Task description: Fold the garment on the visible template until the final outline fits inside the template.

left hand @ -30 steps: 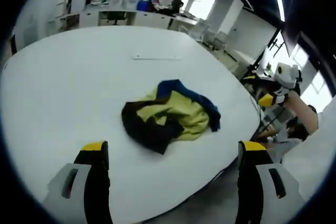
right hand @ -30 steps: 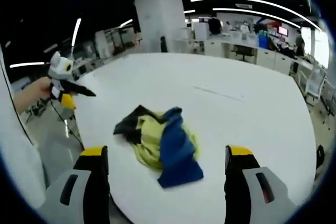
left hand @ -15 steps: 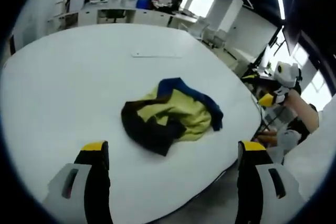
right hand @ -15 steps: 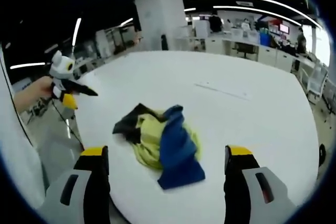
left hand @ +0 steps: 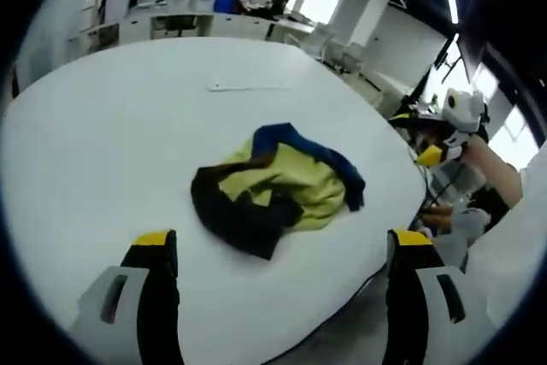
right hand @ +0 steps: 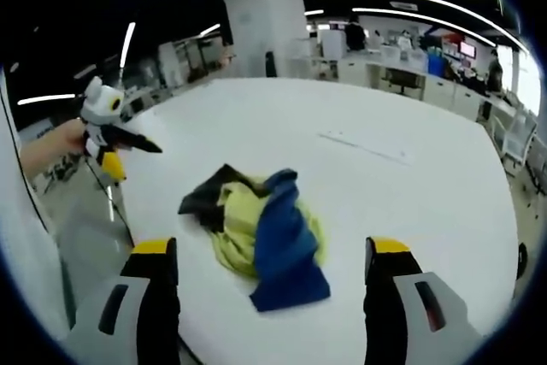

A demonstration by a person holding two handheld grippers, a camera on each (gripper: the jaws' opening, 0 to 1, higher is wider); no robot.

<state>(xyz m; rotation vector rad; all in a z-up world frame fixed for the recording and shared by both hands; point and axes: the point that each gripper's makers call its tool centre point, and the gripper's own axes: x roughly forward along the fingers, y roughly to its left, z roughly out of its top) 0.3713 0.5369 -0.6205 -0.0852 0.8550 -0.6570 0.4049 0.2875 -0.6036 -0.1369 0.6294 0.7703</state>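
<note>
A crumpled garment (left hand: 273, 184) in yellow, black and blue lies in a heap on a big white table (left hand: 94, 126). In the right gripper view the same garment (right hand: 261, 230) shows its blue part nearest me. My left gripper (left hand: 284, 245) hovers above the table's near edge, open, with nothing between its jaws. My right gripper (right hand: 271, 250) is likewise open and empty, short of the heap. A hand holds the right gripper (left hand: 444, 130) off the table's far side, and another holds the left gripper (right hand: 107, 130) beyond the table edge. A thin pale strip (left hand: 246, 86) marks the table behind the garment.
The table's rounded edge (left hand: 389, 254) runs close below both grippers, with grey floor (right hand: 81, 220) past it. Office desks and chairs (left hand: 197, 14) stand in the background, and a white pillar (right hand: 265, 19) rises behind the table. The thin strip (right hand: 363, 148) lies right of the garment.
Both views have shifted slightly as the hands move, bringing the garment a little nearer. The garment itself has not moved, and both grippers stay open.
</note>
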